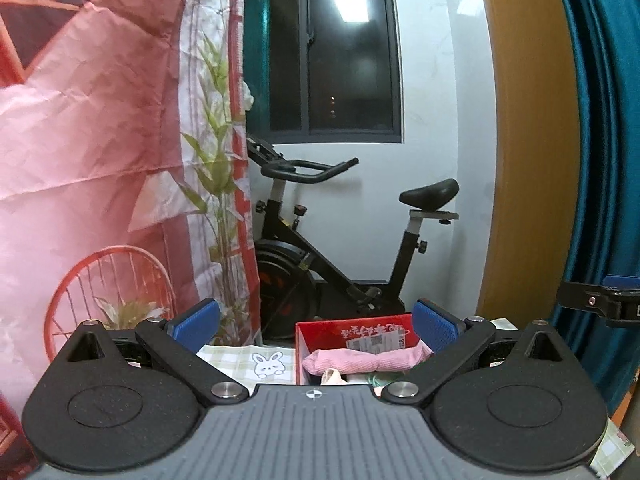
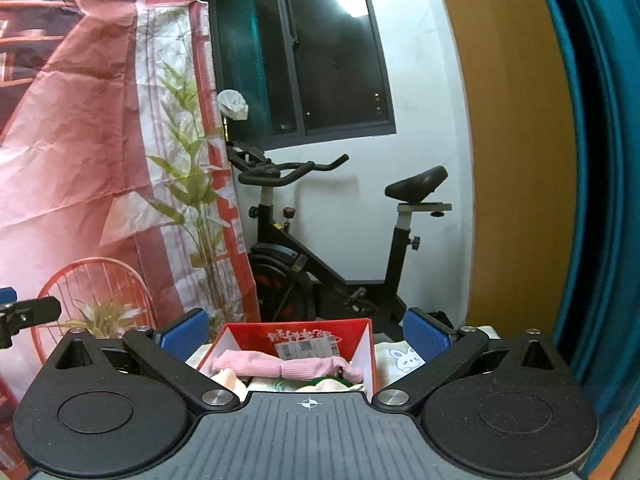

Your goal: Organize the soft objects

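Inside the red box (image 2: pixel 298 330), a pink ribbed cloth roll (image 2: pixel 288 369) lies crosswise; both tongs (image 1: pixel 316 324) (image 2: pixel 306 330) gape, empty.

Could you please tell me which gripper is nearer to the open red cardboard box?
Right, though only slightly. The right gripper is centred on the open red cardboard box, which sits between its open fingers. The left gripper is offset to the box's left, also open.

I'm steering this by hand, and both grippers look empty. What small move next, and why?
Probably lower the right gripper toward the red box, jaws kept open. Both it and the left gripper hold nothing, and the pink rolled cloth lies across the box's contents, straight ahead between its fingers.
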